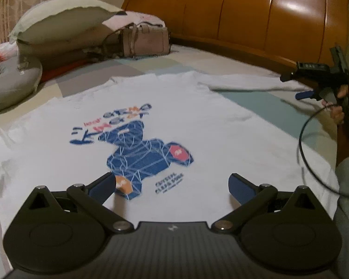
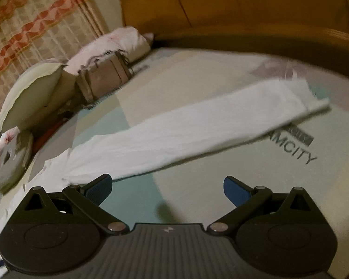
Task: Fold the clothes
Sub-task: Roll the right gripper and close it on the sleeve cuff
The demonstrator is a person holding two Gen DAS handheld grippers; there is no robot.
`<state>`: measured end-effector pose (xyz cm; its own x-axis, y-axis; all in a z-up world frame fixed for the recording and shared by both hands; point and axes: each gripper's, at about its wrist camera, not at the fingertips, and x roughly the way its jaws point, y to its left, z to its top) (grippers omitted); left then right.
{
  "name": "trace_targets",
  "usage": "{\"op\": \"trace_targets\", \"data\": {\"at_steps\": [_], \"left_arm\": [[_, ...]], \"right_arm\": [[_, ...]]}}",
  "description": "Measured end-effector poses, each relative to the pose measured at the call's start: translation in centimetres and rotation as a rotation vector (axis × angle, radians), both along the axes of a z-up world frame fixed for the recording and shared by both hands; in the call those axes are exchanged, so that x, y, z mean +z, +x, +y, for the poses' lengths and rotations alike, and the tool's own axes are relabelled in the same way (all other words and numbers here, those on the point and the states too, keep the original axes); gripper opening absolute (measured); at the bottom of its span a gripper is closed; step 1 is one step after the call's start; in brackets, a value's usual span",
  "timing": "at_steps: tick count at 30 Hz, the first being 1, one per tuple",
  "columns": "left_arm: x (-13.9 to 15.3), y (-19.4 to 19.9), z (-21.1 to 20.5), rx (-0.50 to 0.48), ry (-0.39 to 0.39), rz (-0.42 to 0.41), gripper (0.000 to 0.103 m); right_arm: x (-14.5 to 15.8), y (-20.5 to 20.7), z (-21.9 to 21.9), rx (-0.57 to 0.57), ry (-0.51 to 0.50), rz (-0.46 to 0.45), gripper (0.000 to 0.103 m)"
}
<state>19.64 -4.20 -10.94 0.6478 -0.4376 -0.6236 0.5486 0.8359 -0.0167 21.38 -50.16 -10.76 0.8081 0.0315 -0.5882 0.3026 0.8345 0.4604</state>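
Observation:
A white long-sleeved T-shirt (image 1: 151,121) with a blue bear print lies flat, print up, on the bed. My left gripper (image 1: 172,186) is open and empty, just above the shirt's lower front. One long sleeve (image 2: 197,125) stretches out to the right across the sheet. My right gripper (image 2: 167,190) is open and empty, hovering over the sheet just in front of that sleeve. It also shows in the left wrist view (image 1: 314,86) at the far right, held in a hand near the sleeve's end.
A brown handbag (image 1: 144,41) and pillows (image 1: 58,21) lie at the head of the bed on the left. A round grey cushion (image 1: 9,79) sits at far left. The wooden headboard (image 1: 244,11) runs behind. A black cable (image 1: 302,144) loops at right.

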Motion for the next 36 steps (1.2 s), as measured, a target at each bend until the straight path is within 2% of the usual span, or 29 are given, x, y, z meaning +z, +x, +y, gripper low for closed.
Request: {"op": "trace_targets", "data": {"at_steps": [7, 15, 23, 28, 36], "left_arm": [[-0.5, 0.3, 0.0, 0.007, 0.012, 0.015, 0.102], [-0.7, 0.5, 0.0, 0.012, 0.014, 0.023, 0.102], [-0.8, 0.8, 0.3, 0.020, 0.002, 0.031, 0.102], [-0.9, 1.0, 0.5, 0.023, -0.006, 0.037, 0.102], [-0.7, 1.4, 1.0, 0.033, -0.024, 0.046, 0.102]], "right_arm": [[-1.1, 1.5, -3.0, -0.001, 0.043, -0.056, 0.103], [-1.9, 2.0, -5.5, -0.070, 0.119, -0.157, 0.103], [-2.4, 3.1, -6.9, -0.165, 0.106, -0.222, 0.103], [-2.4, 5.1, -7.3, -0.211, 0.078, -0.221, 0.103], [-1.4, 6.1, -7.0, -0.197, 0.086, -0.254, 0.103]]}}
